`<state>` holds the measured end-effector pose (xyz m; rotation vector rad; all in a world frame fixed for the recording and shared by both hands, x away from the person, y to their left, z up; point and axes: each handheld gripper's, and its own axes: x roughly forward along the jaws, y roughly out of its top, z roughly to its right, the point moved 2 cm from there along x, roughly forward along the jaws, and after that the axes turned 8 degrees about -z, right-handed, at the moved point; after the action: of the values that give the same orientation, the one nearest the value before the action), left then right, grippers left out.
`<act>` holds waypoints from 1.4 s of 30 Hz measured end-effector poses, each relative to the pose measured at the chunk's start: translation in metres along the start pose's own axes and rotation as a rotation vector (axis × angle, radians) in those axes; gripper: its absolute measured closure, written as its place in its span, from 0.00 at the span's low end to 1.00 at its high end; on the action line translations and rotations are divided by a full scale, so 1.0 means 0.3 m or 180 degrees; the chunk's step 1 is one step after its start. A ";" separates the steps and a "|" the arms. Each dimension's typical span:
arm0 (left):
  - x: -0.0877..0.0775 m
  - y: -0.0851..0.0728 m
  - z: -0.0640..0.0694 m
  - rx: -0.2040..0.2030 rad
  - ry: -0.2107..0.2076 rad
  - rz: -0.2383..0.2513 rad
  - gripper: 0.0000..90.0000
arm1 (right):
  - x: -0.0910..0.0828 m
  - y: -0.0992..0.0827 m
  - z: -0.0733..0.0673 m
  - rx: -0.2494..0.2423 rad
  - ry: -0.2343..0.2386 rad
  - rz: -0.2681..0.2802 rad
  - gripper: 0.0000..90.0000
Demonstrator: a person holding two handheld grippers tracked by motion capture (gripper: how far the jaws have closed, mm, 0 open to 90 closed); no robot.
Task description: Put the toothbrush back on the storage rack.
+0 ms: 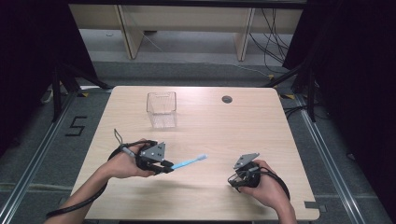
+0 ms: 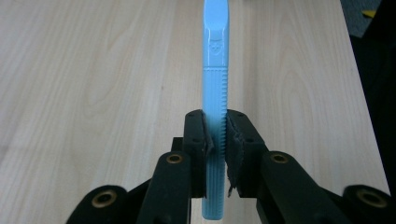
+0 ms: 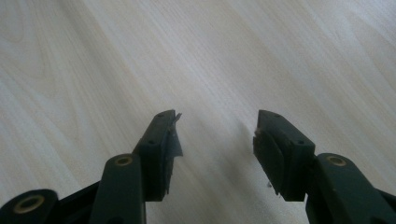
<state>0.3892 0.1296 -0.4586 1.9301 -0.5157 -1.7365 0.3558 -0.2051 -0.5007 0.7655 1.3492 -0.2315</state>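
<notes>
A light blue toothbrush (image 1: pixel 189 162) sticks out to the right from my left gripper (image 1: pixel 167 167), its bristle head toward the table's middle. In the left gripper view the black jaws are shut on the ribbed handle of the toothbrush (image 2: pixel 215 93), and my left gripper (image 2: pixel 216 128) holds it a little above the wood. My right gripper (image 1: pixel 235 181) sits at the front right of the table, held in a hand. In the right gripper view my right gripper (image 3: pixel 216 122) stands open with bare tabletop between the jaws.
A clear square plastic cup (image 1: pixel 161 108) stands upright at the back left of the wooden table (image 1: pixel 210 126). A round cable hole (image 1: pixel 227 99) lies near the back edge. Dark floor and cables surround the table.
</notes>
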 end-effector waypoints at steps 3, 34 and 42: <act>-0.009 -0.011 -0.002 -0.0069 0.0083 0.0146 0.87 | 0.004 0.002 0.002 -0.0052 -0.0011 0.0035 0.55; -0.060 -0.082 -0.003 -0.0605 0.0437 0.1082 0.87 | 0.010 0.009 -0.008 -0.0077 -0.0035 0.0051 0.55; -0.076 -0.089 -0.009 -0.0807 0.0647 0.1425 0.87 | 0.013 0.010 -0.009 -0.0085 -0.0044 0.0057 0.55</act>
<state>0.3880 0.1647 -0.4557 1.6358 -0.5695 -1.2437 0.3563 -0.2002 -0.5033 0.7521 1.3293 -0.2038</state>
